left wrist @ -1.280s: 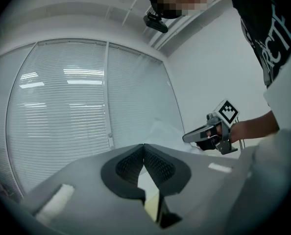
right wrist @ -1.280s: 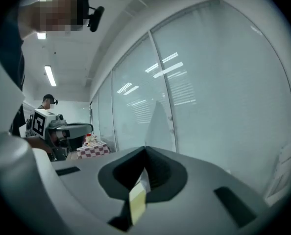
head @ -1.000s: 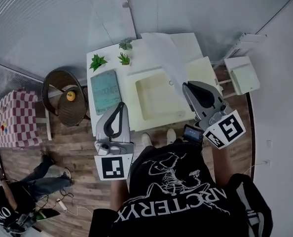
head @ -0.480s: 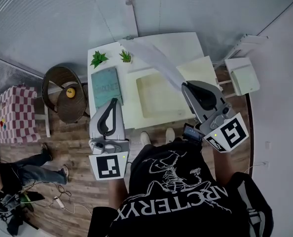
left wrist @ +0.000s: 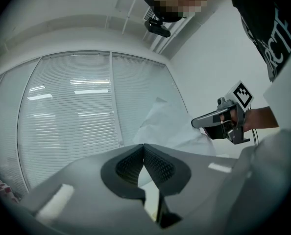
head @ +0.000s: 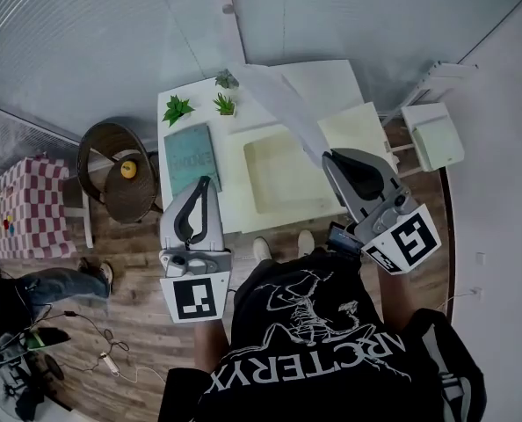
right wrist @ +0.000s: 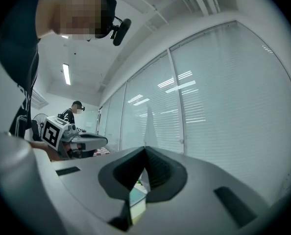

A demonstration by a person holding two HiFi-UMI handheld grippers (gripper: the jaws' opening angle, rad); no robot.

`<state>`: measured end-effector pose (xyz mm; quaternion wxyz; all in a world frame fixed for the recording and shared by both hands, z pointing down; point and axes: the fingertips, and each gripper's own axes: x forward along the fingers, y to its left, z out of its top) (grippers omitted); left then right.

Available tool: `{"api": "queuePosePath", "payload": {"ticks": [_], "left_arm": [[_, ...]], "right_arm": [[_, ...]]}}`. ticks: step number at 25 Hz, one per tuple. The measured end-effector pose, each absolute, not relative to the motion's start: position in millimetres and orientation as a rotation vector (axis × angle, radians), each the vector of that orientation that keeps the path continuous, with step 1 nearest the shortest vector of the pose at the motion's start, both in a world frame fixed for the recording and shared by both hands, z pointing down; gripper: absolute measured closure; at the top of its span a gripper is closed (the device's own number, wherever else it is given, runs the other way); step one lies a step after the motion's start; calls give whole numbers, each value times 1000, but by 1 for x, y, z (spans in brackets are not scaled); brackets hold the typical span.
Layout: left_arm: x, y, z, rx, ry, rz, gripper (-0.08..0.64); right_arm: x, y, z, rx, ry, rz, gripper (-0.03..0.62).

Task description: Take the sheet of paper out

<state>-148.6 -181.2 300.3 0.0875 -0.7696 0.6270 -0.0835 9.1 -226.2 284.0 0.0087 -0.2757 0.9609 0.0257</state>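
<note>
Paper sheet (head: 277,104) seems pinched in right gripper (head: 328,155).

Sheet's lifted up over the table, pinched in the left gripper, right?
No. The right gripper, not the left gripper, pinches the sheet; the head view shows it slanting up from those closed jaws, over the table.

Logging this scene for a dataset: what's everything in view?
table: 1, white, centre
sheet of paper: 1, white, raised above table
tray: 1, pale yellow, on table
book: 1, teal, table's left
potted plants: 3, green, table's far corner
wicker chair: 1, brown, beside table
checked cloth: 1, red-white, far left
side unit: 1, white, table's right
other person: 1, dark clothes, lower left
left gripper: 1, grey, shut, empty
right gripper: 1, grey, shut on sheet of paper
</note>
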Motion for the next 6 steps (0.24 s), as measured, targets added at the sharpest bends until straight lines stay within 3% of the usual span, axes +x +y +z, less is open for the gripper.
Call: {"api": "queuePosePath", "payload": {"ticks": [6], "left_arm": [[-146,-179,300,-2287,1856,-276,549]], "right_arm": [[10,-224,283,-867,3010,90,580]]}}
